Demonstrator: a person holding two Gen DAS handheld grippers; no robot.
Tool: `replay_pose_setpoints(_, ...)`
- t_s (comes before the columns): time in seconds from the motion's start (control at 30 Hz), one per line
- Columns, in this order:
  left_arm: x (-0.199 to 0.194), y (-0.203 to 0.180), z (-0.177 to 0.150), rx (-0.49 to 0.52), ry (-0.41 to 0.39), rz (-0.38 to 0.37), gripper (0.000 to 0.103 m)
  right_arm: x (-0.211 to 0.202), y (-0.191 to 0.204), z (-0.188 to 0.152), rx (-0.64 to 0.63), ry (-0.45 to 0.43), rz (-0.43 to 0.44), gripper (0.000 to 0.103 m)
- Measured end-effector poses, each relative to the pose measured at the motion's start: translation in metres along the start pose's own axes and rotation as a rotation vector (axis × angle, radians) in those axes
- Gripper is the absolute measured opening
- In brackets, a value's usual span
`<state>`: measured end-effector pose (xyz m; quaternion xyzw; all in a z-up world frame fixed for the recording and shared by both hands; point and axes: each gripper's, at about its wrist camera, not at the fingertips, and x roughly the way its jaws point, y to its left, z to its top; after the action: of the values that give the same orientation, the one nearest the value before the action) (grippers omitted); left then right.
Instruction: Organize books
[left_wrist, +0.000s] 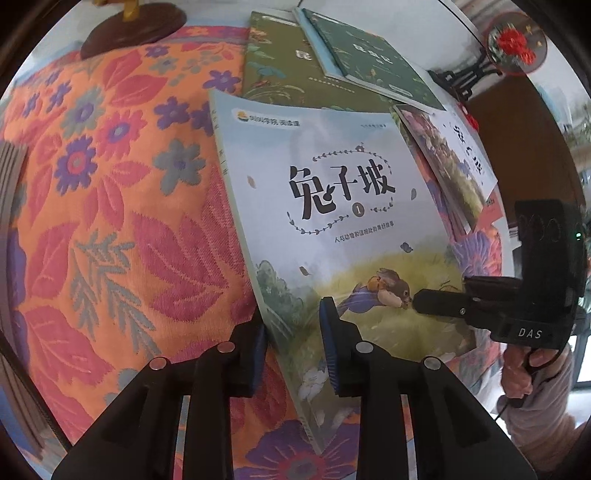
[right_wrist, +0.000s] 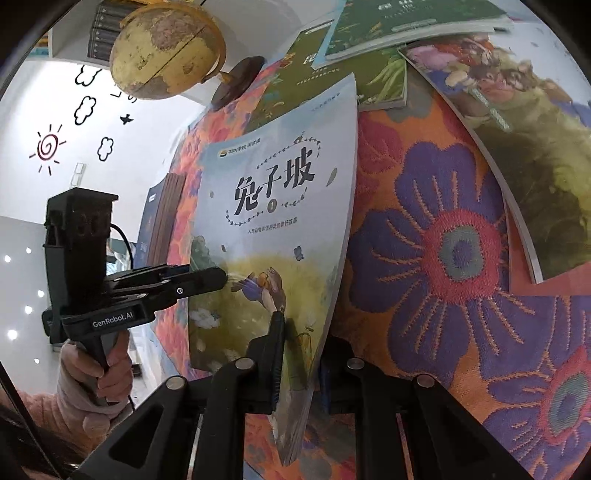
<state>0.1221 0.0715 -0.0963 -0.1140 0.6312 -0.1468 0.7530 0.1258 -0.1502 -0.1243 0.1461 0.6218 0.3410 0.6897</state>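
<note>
Two grippers clamp one pale picture book (left_wrist: 332, 221) at its near edges: the left gripper (left_wrist: 295, 347) pinches the spine-side corner between its blue pads, jaws narrow, and the right gripper (right_wrist: 299, 354) bites the opposite lower edge, jaws nearly closed on the pages. The book is tilted up off the flowered cloth (left_wrist: 110, 221). Beyond the book lie three more books flat on the cloth: an olive-green book (left_wrist: 273, 74) just behind it, a dark green book (left_wrist: 373, 62) overlapping that one, and a painted-cover book (left_wrist: 443, 158) beside them. Only the right wrist view shows the globe (right_wrist: 166, 51) past the book's far corner and a hand (right_wrist: 107, 373) gripping the left handle; only the left wrist view shows the round red ornament (left_wrist: 515, 40) on its black stand behind the books.
</note>
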Motion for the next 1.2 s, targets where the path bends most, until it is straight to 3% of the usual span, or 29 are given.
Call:
replay_pose_setpoints(0.07, -0.002, -0.013, -0.004, 0.06, -0.031, 0.081, 0.026, -0.002, 0.021, -0.002, -0.106, -0.013, -0.095, 0.014)
replay_pose_setpoints(0.17, -0.008, -0.028, -0.01, 0.153, -0.075, 0.196, 0.026, -0.008, 0.047, -0.005, -0.175, -0.046, -0.147, 0.011)
replay_pose_setpoints(0.3, -0.017, -0.022, -0.012, 0.127, -0.079, 0.181, 0.026, -0.009, 0.064, -0.012, -0.21, -0.055, -0.196, 0.011)
replay_pose_setpoints(0.63, -0.046, -0.014, -0.023, 0.142, -0.122, 0.209, 0.026, -0.004, 0.096, -0.022, -0.27, -0.081, -0.178, 0.012)
replay_pose_setpoints(1.2, -0.119, 0.065, -0.051, 0.019, -0.244, 0.25, 0.026, 0.037, 0.184, -0.012, -0.374, -0.094, -0.123, 0.012)
